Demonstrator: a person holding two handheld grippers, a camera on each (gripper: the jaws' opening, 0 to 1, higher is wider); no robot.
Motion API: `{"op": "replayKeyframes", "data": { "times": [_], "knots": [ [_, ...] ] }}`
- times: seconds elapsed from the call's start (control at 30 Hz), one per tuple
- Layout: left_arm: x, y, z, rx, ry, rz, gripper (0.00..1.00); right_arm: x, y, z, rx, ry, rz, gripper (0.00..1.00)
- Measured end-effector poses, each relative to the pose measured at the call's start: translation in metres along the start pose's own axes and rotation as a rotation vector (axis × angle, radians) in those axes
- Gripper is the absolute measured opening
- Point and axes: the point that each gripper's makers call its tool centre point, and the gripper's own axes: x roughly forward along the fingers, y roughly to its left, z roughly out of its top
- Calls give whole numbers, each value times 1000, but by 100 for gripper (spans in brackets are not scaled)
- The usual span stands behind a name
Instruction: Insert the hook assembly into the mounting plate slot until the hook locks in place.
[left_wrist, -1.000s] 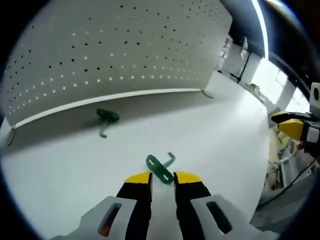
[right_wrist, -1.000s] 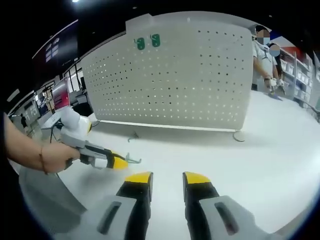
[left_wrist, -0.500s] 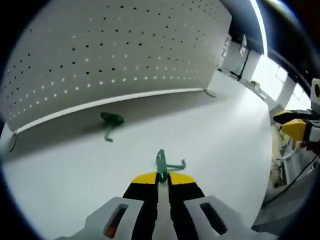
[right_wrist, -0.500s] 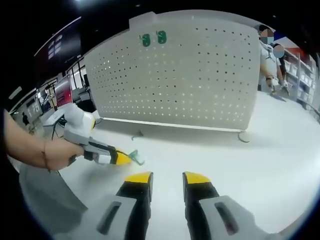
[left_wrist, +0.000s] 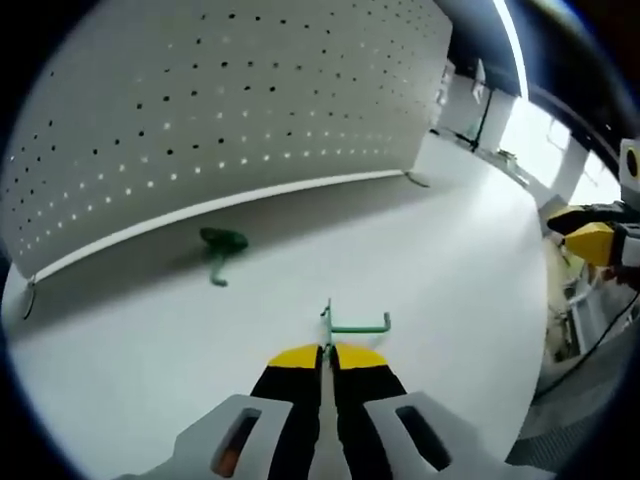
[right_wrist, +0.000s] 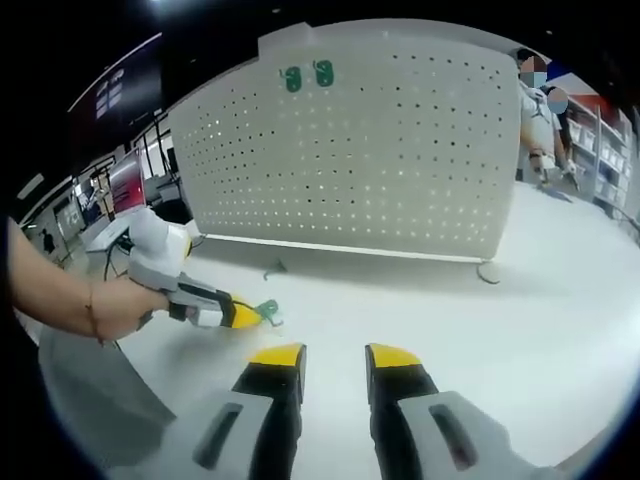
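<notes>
Left tool (left_wrist: 327, 347) closed since a second ago, now clenched on green hook (left_wrist: 345, 322) above tabletop (left_wrist: 440, 270); right tool (right_wrist: 335, 352) released, holding nothing.

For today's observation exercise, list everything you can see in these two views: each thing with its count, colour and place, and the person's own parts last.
Pegboard panel: one, white, upright at the back of the table.
Table: one, white, under everything.
Mounted hooks: two, green, high on the pegboard panel.
Loose hook: one, green, on the table near the pegboard panel's foot.
Held hook: one, green, clamped in the left gripper.
Bystanders: two, far right.
Left gripper: yellow-tipped, shut.
Right gripper: yellow-tipped, open, empty.
Hand: one, holding the left gripper.
</notes>
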Motion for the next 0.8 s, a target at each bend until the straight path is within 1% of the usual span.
{"op": "replayKeyframes", "data": {
  "times": [0.07,0.13,0.43,0.5,0.63,0.8],
  "knots": [
    [0,0,0,3,1,0,3,0,1,0,-3,0,1,21],
    [-1,-1,3,-22,-5,-13,3,0,1,1,-3,-1,1,21],
    [-8,7,14,-8,-15,-16,3,3,7,5,-4,-4,18,21],
    [-9,8,17,-6,-9,-14,3,4,10,5,-4,-1,32,21],
    [-13,8,29,16,-23,-27,2,5,20,8,2,2,70,21],
    [-19,10,31,27,-23,-37,2,5,33,9,-4,12,122,22]
  ]
}}
